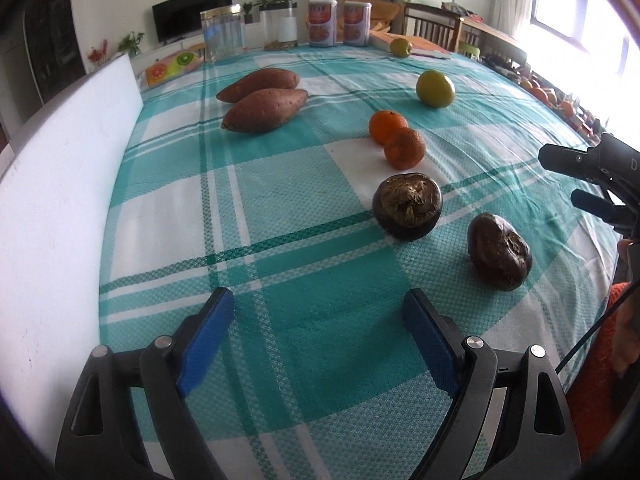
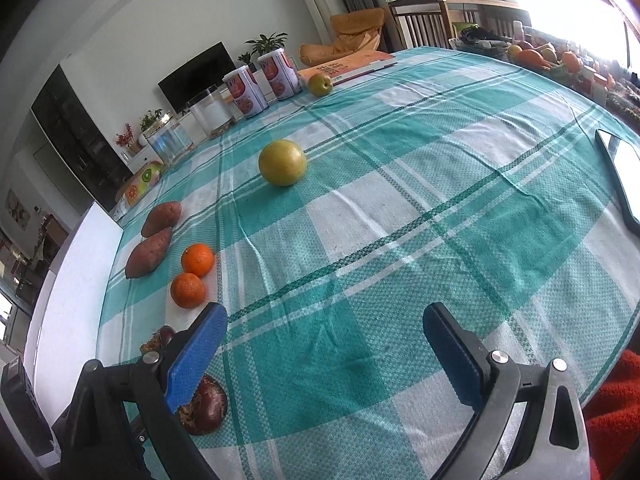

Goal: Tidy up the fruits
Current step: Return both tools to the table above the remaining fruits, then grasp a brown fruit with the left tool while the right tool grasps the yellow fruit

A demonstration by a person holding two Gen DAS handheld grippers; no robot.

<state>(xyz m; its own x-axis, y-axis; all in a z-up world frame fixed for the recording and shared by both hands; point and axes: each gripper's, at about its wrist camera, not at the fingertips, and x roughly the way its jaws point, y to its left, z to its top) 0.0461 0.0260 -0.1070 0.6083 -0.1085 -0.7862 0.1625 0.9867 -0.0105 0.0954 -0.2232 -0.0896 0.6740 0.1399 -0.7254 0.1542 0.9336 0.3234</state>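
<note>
Covering the whole table is a teal-and-white checked woven tablecloth (image 1: 304, 240), and both grippers hover over it with blue-padded fingers spread wide, gripping nothing. Ahead and to the left of the left gripper (image 1: 318, 316) lie two long reddish-brown sweet potatoes (image 1: 264, 110), side by side and touching. A round yellow-green apple-like fruit (image 1: 435, 89) sits far ahead, right of that gripper's right finger; in the right wrist view the same fruit (image 2: 282, 162) lies well ahead, between the lines of the right gripper (image 2: 326, 328) fingers, nearer the left one. A second, smaller yellow-green fruit (image 1: 401, 47) rests at the far table edge beside two white cylindrical tins with red labels (image 1: 339, 23). Two dark purple-brown wrinkled mangosteen-like fruits sit closest to the left gripper: one (image 1: 407, 206) just ahead of the right finger's tip, the other (image 1: 500, 251) beyond and to the right of it. Behind them two small round orange tangerines (image 1: 396, 140) touch each other. In the right wrist view one dark fruit (image 2: 206, 406) lies partly hidden behind the left finger (image 2: 196, 356), and the tangerines (image 2: 192, 276) lie just ahead and left of that fingertip
</note>
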